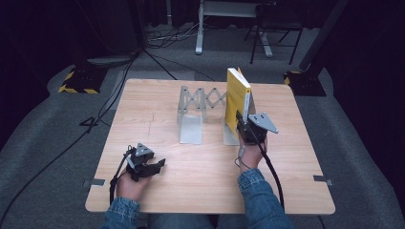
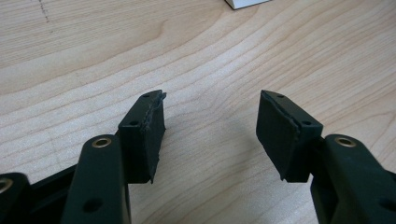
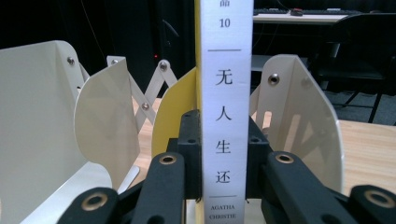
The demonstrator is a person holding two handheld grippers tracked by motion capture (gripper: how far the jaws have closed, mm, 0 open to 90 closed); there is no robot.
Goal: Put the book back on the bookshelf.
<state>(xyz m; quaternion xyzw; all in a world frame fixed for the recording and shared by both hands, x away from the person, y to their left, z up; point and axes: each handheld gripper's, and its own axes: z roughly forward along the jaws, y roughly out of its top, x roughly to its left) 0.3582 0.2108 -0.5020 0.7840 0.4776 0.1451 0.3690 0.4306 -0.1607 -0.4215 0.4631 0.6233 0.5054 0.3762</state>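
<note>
Right gripper [image 3: 223, 154] clamps the spine of the yellow paperback [image 1: 237, 98], standing upright in the expanding metal bookend rack [image 1: 200, 114]. It looks stiff and fairly light, with slick covers, so a low spine grip suits. Left gripper [image 1: 154, 167] rests wide open, holding nothing.

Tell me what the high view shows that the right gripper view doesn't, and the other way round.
High view alone: the left claw resting open on the table, the person's denim sleeves, and the yellow cover of the book standing upright at the right end of the metal rack.

Right gripper view alone: the printing on the book's white spine, with "AGATHA CHRISTIE" at the bottom.

Both: the right claw shut on the book at its spine, with the rack's plates beside it.
</note>
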